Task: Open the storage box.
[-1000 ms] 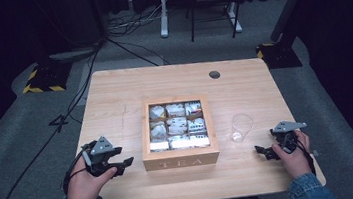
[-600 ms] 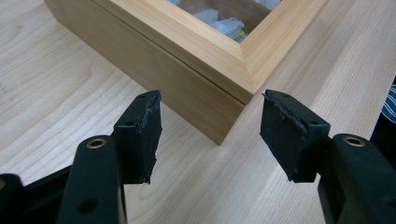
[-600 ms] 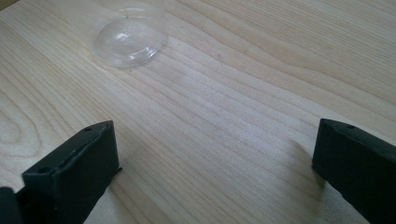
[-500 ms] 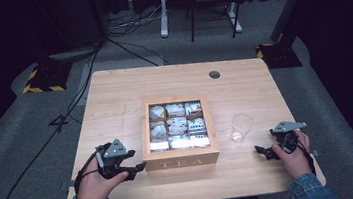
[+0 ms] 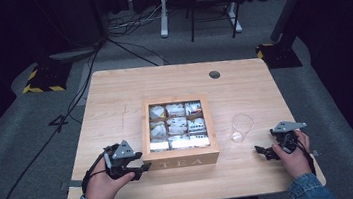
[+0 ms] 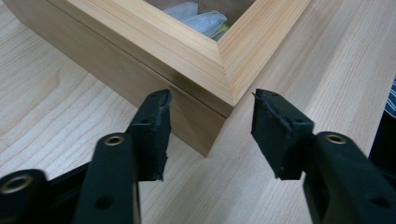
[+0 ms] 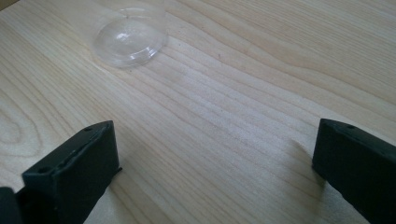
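In the left gripper view, the top edge cut off most of the wooden tea box (image 6: pixel 187 56), so few of its packets (image 6: pixel 201 18) showed. In the right gripper view, the clear cup (image 7: pixel 130 37) was cropped at its rim. From the high view, printing on the packets (image 5: pixel 177 125) was too small to read.

Tea box (image 5: pixel 181 162): pale, smooth, matt wood with visible grain. Surface (image 5: pixel 115 106): light wood, faintly satin. Cup (image 5: pixel 241 127): clear glossy plastic. Left gripper (image 6: pixel 210 126) fingers (image 6: pixel 154 130): matt black, rough-edged pads. Sachets (image 5: pixel 177 125): white paper.
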A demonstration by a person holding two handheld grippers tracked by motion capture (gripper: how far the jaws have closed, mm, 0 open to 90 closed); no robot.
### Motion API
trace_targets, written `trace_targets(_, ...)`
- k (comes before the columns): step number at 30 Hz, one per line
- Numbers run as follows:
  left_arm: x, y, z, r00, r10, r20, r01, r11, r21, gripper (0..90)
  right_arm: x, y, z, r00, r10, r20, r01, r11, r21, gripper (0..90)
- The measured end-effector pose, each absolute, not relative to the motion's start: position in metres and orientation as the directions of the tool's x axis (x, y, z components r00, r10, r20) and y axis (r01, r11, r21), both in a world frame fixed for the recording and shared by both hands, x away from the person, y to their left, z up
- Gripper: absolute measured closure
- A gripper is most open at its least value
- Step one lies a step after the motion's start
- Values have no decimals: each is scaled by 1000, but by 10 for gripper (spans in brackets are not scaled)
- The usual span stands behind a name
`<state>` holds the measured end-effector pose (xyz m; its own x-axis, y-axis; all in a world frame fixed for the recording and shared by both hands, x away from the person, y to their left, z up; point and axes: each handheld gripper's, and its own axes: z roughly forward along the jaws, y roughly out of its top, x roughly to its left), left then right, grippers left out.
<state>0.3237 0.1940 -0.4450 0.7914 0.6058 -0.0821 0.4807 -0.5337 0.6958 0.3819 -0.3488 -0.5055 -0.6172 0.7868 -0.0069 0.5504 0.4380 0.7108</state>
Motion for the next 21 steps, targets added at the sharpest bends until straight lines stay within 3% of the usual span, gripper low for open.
trace_targets(4,323,194,-445,786,614,-79,488,-536,689,537,382,-349,-505,-617,787,-7,550,438,711,4)
trace_targets(21,322,195,-442,771,629,-99,504,-508,699,569,382,-349,-505,-617,787,-6,551,438,711,3)
